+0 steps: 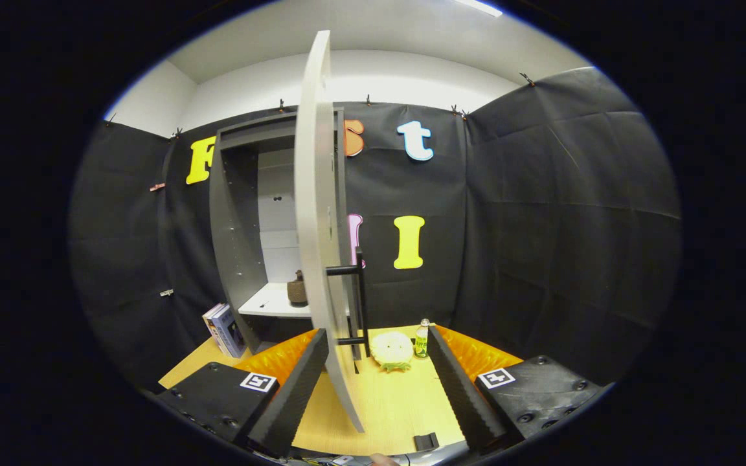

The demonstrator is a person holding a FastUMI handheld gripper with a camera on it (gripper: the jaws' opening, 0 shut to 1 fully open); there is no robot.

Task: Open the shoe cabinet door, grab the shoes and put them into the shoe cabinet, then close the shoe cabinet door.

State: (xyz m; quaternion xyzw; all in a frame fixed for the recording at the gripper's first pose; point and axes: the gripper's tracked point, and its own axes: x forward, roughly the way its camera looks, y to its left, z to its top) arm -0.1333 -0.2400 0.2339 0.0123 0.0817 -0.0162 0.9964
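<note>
The grey shoe cabinet (pixel 237 213) stands at the back of the table with its door (pixel 316 213) swung wide open, so I see the door nearly edge-on. The door's black bar handle (pixel 361 299) is on its right face. The door's lower edge runs down between my fingers, close to the left fingertip (pixel 313 353) and apart from the right one. My gripper (pixel 376 336) is open and presses on nothing. Inside the cabinet, a small brown shoe-like thing (pixel 296 289) sits on the white shelf (pixel 269 303).
On the wooden table (pixel 399 408), just beyond my fingers, lie a round pale yellow thing (pixel 391 351) and a small green bottle (pixel 421 338). Books (pixel 224 330) lean against the cabinet's left side. A small black block (pixel 426 442) lies near the table's front edge.
</note>
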